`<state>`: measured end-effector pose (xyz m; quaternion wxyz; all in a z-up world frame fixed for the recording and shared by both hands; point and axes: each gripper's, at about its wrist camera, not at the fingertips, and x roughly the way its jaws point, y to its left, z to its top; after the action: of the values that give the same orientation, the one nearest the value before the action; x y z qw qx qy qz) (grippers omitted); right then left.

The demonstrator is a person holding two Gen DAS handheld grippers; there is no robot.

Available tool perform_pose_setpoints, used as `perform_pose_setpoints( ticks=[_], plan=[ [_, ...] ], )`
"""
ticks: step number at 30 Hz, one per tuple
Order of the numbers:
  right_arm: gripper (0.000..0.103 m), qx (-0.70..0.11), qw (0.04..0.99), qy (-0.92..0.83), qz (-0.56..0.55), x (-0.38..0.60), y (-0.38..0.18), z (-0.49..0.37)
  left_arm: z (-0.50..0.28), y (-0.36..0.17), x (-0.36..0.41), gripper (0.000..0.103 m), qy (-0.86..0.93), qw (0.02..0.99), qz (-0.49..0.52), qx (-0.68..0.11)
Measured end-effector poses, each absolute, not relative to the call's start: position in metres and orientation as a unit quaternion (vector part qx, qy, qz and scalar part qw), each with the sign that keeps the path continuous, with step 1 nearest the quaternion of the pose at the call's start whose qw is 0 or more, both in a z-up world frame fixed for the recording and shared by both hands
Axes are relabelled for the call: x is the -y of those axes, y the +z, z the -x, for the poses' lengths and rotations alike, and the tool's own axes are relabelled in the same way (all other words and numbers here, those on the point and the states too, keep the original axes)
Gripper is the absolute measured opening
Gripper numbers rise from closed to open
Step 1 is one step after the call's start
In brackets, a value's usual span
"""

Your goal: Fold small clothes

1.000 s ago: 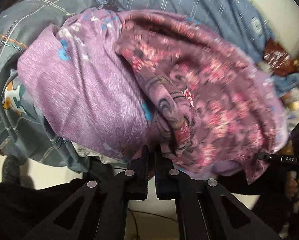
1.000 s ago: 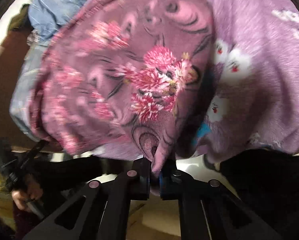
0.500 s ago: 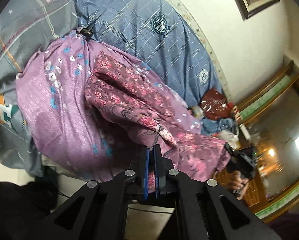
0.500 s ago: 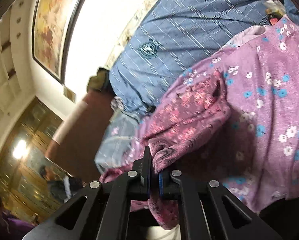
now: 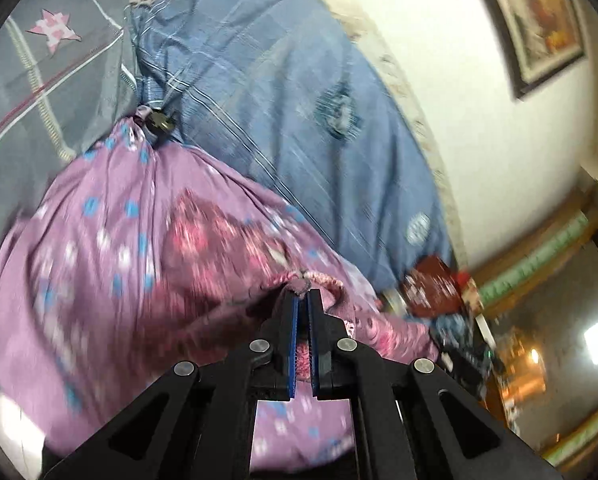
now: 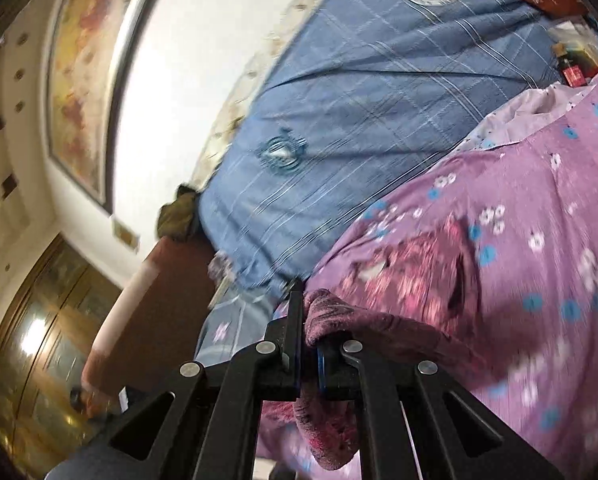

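**On the bed, we hold the flowery cloth at both ends**

On top of the bed, we see a dark pink flowery cloth (image 5: 219,248) lying over a bigger light purple cloth (image 5: 79,280) with little blue and white flowers. Both sit on a blue checked blanket (image 5: 291,80) that covers the bed.

Our left gripper (image 5: 303,300) is pinched tight on the edge of the dark pink flowery cloth. We can see a bit of the hem bunched up at the tips, and some pink cloth shows between the blue pads lower down. Our right gripper (image 6: 309,312) is also squeezed on the same cloth (image 6: 399,280). A thick fold of it sticks up between the fingers and more of it hangs down under them.

The pink cloth is spread between our two grippers and rests on the purple cloth (image 6: 539,220). The pictures are blurry, so we cannot tell how flat it lies.

Beside the blue blanket there is a grey blanket (image 5: 51,80) with a pink star. Behind the bed is a white wall (image 6: 171,80) with a big framed painting (image 6: 83,72). A small red bottle (image 6: 573,70) sits near the far edge of the purple cloth
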<state>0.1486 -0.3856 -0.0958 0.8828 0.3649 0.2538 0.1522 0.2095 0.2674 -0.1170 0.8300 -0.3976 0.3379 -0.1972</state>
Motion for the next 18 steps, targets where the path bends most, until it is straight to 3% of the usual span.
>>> perform_pose_setpoints(
  ticks=[4, 6, 8, 9, 10, 11, 14, 15, 17, 18],
  plan=[
    [0.005, -0.273, 0.877, 0.094, -0.384, 0.404, -0.134, -0.223, -0.288, -0.144, -0.267, 0.004, -0.129, 0.842, 0.399, -0.339],
    [0.011, -0.297, 0.866, 0.045, -0.398, 0.418, -0.164, -0.257, -0.315, -0.165, -0.268, 0.005, -0.093, 0.846, 0.403, -0.337],
    [0.027, -0.296, 0.853, 0.025, -0.428, 0.432, -0.188, -0.274, -0.324, -0.184, -0.263, 0.006, -0.051, 0.851, 0.405, -0.33],
    [0.054, -0.287, 0.851, 0.015, -0.439, 0.437, -0.198, -0.278, -0.325, -0.192, -0.255, 0.007, -0.052, 0.852, 0.405, -0.328],
    [0.067, -0.273, 0.854, 0.002, -0.443, 0.441, -0.205, -0.278, -0.325, -0.196, -0.249, 0.009, -0.055, 0.852, 0.403, -0.329],
    [0.067, -0.269, 0.857, -0.002, -0.44, 0.442, -0.208, -0.279, -0.327, -0.2, -0.238, 0.012, -0.055, 0.855, 0.392, -0.336],
    [0.067, -0.283, 0.869, 0.011, -0.407, 0.436, -0.201, -0.282, -0.344, -0.194, -0.206, 0.044, -0.064, 0.864, 0.353, -0.353],
    [0.067, -0.274, 0.877, 0.019, -0.394, 0.433, -0.195, -0.278, -0.347, -0.191, -0.199, 0.065, -0.069, 0.869, 0.342, -0.351],
    [0.067, -0.269, 0.884, 0.028, -0.38, 0.429, -0.187, -0.271, -0.36, -0.193, -0.181, 0.078, -0.075, 0.876, 0.316, -0.358],
    [0.067, -0.268, 0.886, 0.032, -0.377, 0.428, -0.185, -0.268, -0.369, -0.197, -0.177, 0.078, -0.077, 0.874, 0.313, -0.365]
  ],
)
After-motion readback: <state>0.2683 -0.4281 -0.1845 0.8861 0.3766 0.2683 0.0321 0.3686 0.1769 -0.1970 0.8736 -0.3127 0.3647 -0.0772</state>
